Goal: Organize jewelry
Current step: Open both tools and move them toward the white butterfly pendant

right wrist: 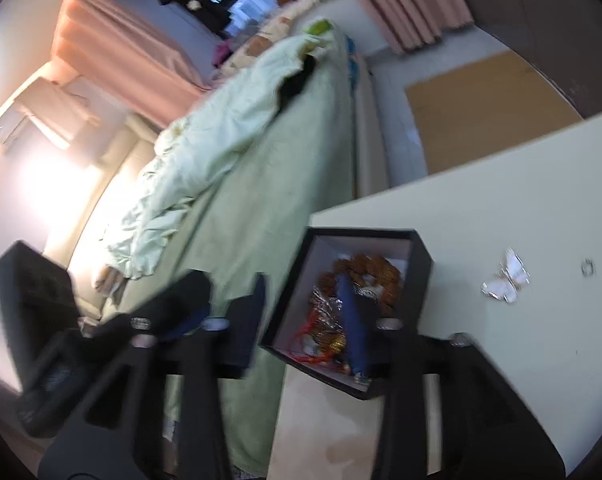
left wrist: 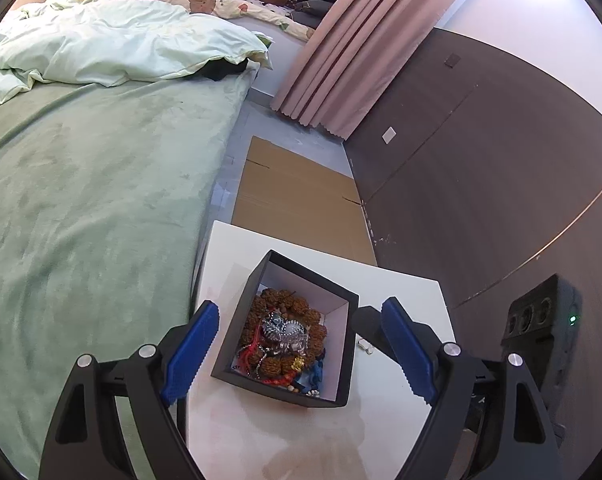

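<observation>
I have the left gripper [left wrist: 297,352] spread wide with nothing in it, framing the black box [left wrist: 343,360] on the white table [left wrist: 405,292], probably to steady it while pieces go in. The beads and chains [left wrist: 285,336] already lie heaped inside. The right gripper [right wrist: 313,300] looks part-open and empty, though blurred, near the butterfly brooch [right wrist: 507,276] and small ring [right wrist: 587,269] on the table to the box's right.

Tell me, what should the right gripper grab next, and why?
Probably the white butterfly piece. It lies loose on the table beside the black box, where the other jewelry is piled, and the right gripper looks empty.
</observation>
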